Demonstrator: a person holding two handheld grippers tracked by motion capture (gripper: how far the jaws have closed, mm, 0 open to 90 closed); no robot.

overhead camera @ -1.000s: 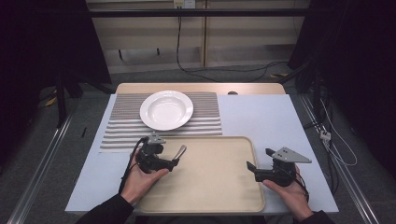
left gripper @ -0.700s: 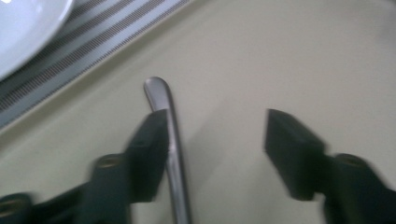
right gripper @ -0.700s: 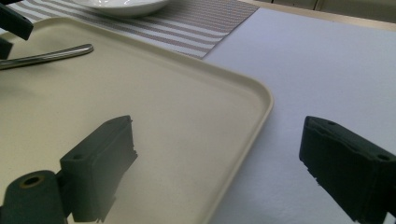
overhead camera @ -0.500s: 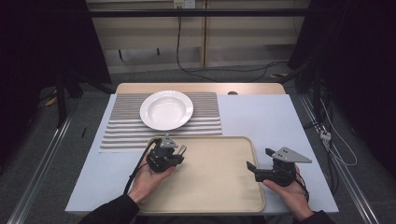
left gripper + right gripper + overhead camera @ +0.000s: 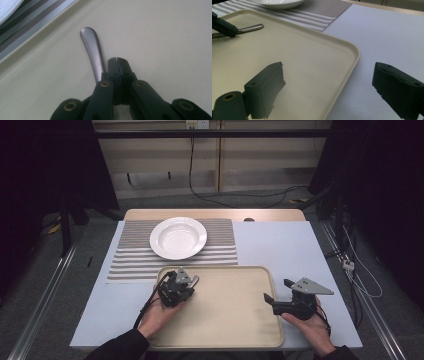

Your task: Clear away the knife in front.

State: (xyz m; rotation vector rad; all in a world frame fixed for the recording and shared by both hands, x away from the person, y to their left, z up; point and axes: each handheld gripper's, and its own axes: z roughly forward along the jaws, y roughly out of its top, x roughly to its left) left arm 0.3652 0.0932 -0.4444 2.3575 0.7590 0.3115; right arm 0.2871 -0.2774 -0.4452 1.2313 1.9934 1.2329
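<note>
A beige tray (image 5: 225, 320) lies at the near middle of the table. A slim metal cutlery handle (image 5: 93, 48) rests on the tray near its far left corner. My left gripper (image 5: 186, 285) sits low over that corner. Its jaws are pressed together with no gap, and the handle runs along their left side and passes under the gripper (image 5: 117, 61). In the right gripper view the handle (image 5: 249, 28) sticks out past the left gripper (image 5: 223, 27). My right gripper (image 5: 277, 291) hovers at the tray's right edge, its jaws wide apart and holding nothing (image 5: 327, 92).
A white plate (image 5: 178, 237) stands on a striped placemat (image 5: 130, 262) just beyond the tray. To the right of the tray is bare pale tabletop (image 5: 300, 250). Cables lie on the floor behind and to the right of the table.
My left gripper has moved right and a little forward over the tray's far left corner, up along the handle. The right gripper has stayed where it was.
</note>
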